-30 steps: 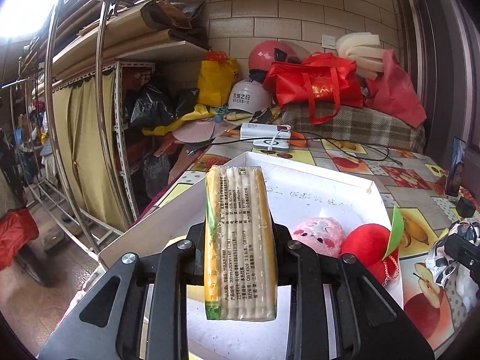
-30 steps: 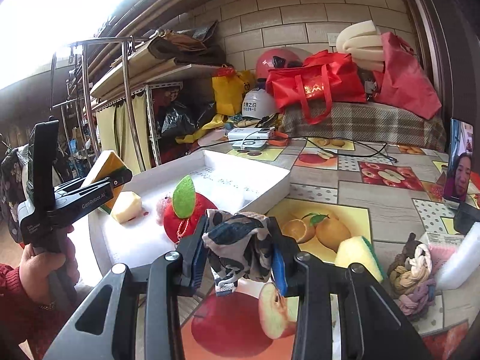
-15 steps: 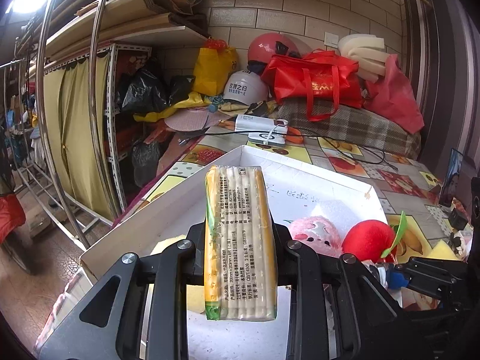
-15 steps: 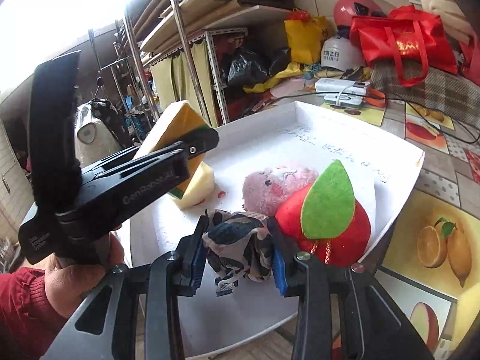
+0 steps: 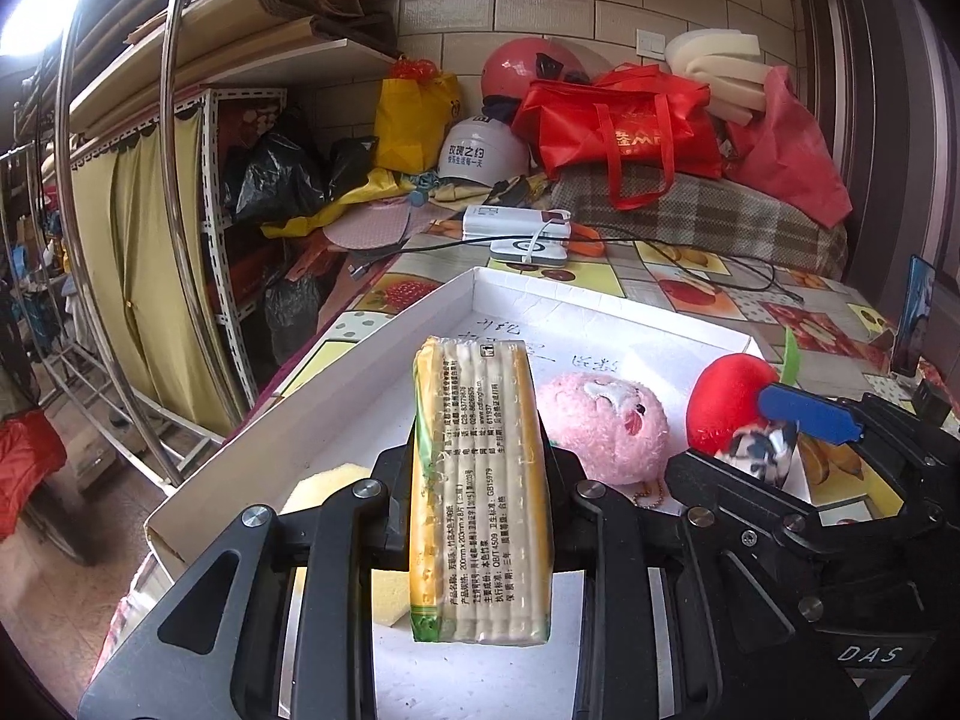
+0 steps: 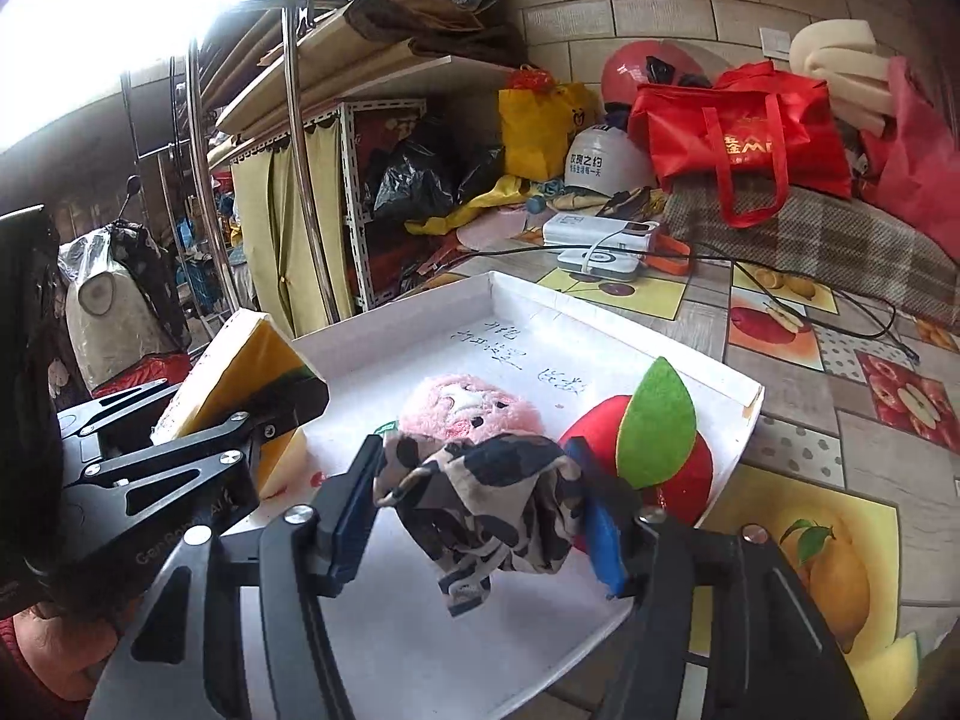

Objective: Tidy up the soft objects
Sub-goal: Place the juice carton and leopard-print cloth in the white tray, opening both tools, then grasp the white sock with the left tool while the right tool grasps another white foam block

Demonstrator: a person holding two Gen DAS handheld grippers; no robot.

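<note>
A wrapped pack of yellow cloths [image 5: 480,492] is clamped upright between the pads of the left hand-held gripper [image 5: 480,516] above the white tray [image 5: 600,312]. Rows of small Chinese print run down the wrapper; "200mm x 200mm" and "GB15979" can be read. A patterned black-and-cream fabric pouch [image 6: 486,510] is pinched between the blue pads of the right hand-held gripper [image 6: 480,516], hanging over the tray's near edge. Just ahead of both tools, a pink plush toy [image 5: 600,426] and a red plush apple [image 6: 642,456] with a green leaf are seen lying in the tray, and a yellow sponge [image 5: 336,480] is partly hidden under the left tool. Handwritten characters, too loose to read, are marked on the tray floor [image 6: 504,342]. "GenRobot" is partly legible on the left tool's arm [image 6: 174,534]. Farther ahead, a white helmet [image 5: 483,150] with Chinese lettering and a red bag [image 5: 624,126] with gold lettering are piled beyond the fruit-patterned worktop [image 5: 690,288].
</note>
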